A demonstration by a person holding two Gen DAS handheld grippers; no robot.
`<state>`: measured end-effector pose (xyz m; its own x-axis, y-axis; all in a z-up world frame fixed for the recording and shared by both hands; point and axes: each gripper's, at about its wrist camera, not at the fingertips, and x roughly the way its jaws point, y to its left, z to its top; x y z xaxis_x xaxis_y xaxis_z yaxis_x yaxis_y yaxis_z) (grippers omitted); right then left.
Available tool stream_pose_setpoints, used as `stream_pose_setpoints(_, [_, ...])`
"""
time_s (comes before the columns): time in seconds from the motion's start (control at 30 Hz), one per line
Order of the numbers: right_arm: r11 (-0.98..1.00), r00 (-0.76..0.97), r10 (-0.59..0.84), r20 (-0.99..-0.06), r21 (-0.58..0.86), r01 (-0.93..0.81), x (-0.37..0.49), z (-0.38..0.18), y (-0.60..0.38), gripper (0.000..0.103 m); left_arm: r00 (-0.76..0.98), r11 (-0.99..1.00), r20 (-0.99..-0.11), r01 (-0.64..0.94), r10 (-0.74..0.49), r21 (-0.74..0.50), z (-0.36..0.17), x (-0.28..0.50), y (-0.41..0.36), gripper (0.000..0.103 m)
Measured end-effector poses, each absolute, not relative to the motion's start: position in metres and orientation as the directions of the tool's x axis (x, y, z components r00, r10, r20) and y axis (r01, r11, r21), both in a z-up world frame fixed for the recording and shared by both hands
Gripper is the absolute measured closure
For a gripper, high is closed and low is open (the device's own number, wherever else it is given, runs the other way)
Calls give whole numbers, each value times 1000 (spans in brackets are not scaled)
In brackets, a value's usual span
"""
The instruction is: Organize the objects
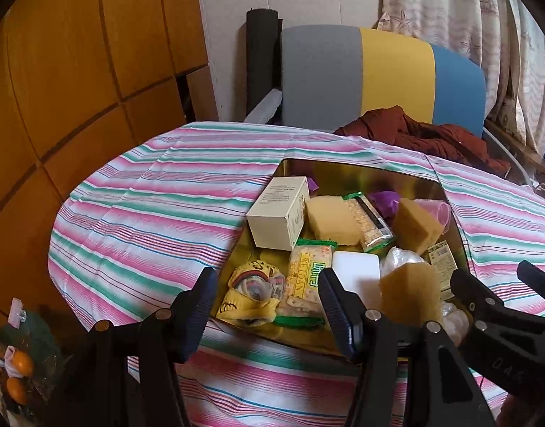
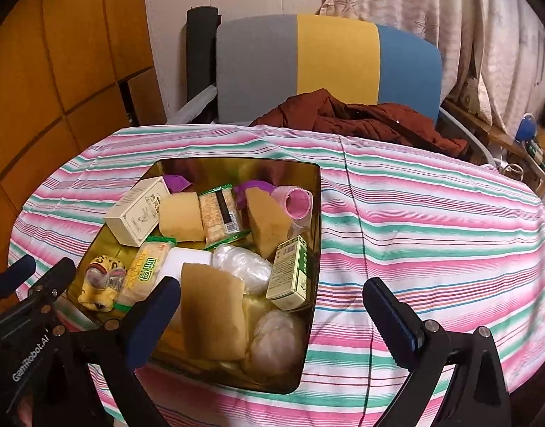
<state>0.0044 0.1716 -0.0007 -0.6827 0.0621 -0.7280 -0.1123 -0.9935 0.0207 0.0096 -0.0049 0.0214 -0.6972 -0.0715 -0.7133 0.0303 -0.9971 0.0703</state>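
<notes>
A gold tin box (image 2: pixel 316 213) sits on the striped tablecloth, also in the left wrist view (image 1: pixel 361 169). It holds a cream carton (image 1: pixel 277 213), yellow sponges (image 2: pixel 211 315), cracker packs (image 1: pixel 306 279), a white block (image 1: pixel 356 270), a green box (image 2: pixel 290 272), a pink cup (image 2: pixel 297 201) and a yellow toy (image 2: pixel 101 283). My left gripper (image 1: pixel 265 306) is open and empty above the box's near left corner. My right gripper (image 2: pixel 272 309) is open and empty, its jaws straddling the box's near right corner. Its fingers also show at the right of the left wrist view (image 1: pixel 468 291).
The round table's striped cloth (image 2: pixel 432 220) extends right and left of the box. A grey, yellow and blue chair (image 2: pixel 329 64) with a brown garment (image 2: pixel 361 114) stands behind. Wooden cabinets (image 1: pixel 76 71) stand left. Oranges (image 1: pixel 21 366) lie at lower left.
</notes>
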Motion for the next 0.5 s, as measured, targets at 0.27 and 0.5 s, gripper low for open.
stream_pose_setpoints(0.27, [-993,-673,55,-737,32,-116,2,-4,174,0,-693,-997,-718,36,-71,64,21,12,-5,44])
stream_pose_setpoints(0.5, [-992,-672,48,-739,42,-117,1,-6,173,0,-683,-998,-728,32,-59,51,20,12,-4,44])
